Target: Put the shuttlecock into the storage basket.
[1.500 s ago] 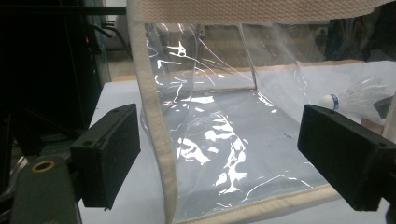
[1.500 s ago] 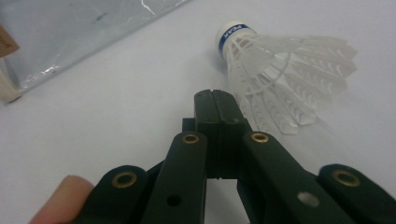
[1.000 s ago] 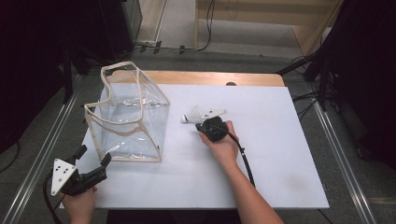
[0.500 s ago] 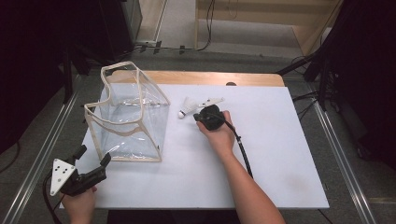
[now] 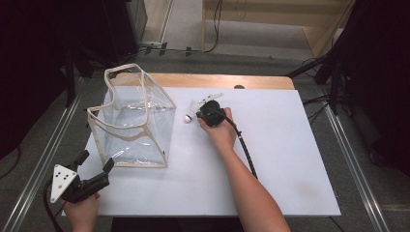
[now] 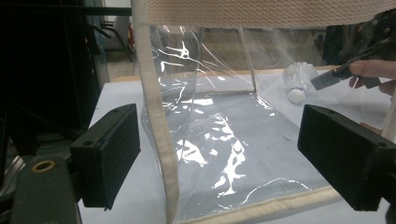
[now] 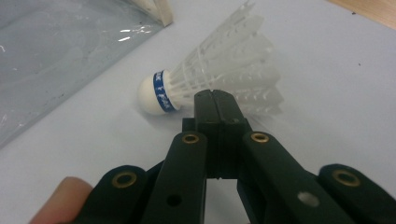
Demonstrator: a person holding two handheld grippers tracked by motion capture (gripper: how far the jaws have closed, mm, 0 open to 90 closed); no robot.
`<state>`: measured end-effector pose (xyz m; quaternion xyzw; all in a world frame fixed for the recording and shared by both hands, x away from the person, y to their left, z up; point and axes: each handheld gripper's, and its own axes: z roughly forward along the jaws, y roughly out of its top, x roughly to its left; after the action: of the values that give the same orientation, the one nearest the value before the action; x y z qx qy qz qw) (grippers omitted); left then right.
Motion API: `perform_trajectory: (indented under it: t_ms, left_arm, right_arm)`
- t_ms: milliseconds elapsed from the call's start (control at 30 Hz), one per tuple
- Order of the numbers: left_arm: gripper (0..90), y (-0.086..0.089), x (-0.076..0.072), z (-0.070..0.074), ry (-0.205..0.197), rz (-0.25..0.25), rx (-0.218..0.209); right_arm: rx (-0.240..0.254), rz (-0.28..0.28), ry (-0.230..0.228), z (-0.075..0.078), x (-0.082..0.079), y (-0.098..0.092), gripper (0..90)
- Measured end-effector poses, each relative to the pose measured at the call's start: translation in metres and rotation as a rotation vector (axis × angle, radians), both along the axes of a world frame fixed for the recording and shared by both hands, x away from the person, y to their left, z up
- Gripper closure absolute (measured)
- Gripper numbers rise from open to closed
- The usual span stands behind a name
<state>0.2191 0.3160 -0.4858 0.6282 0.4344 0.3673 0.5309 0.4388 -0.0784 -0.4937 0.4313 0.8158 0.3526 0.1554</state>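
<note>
A white shuttlecock with a blue band lies on the white table, cork toward the bag. In the right gripper view the shuttlecock lies just past my right gripper, whose jaws are pressed together with their tip against the feather skirt; nothing shows between them. From above, the right gripper sits under a hand. A clear plastic bag with beige trim stands open to the left. My left gripper hovers open at the near left corner, facing the bag, apart from it.
A black cable trails from the right gripper along the forearm. A wooden strip borders the table's far edge. Metal rails run along both sides.
My right hand has slid away from the person and slightly left, toward the bag. The shuttlecock in front of it has shifted a little and turned. The left gripper has stayed put.
</note>
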Motion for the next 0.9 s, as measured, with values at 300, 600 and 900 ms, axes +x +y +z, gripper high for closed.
perform_trajectory:
  t_ms: [300, 600, 900]
  left_arm:
    - [13.7, 0.0, 0.0, 0.0, 0.0, 0.0, -0.004]
    - [13.7, 0.001, 0.0, 0.0, -0.001, -0.001, -0.008]
    - [13.7, 0.001, 0.0, 0.0, -0.001, -0.002, -0.008]
  right_arm:
    - [0.0, 0.005, 0.004, 0.0, 0.011, 0.011, 88.0]
    - [0.031, 0.04, 0.019, 0.002, 0.02, 0.024, 88.0]
    - [0.069, 0.003, 0.013, 0.006, 0.002, 0.038, 60.9]
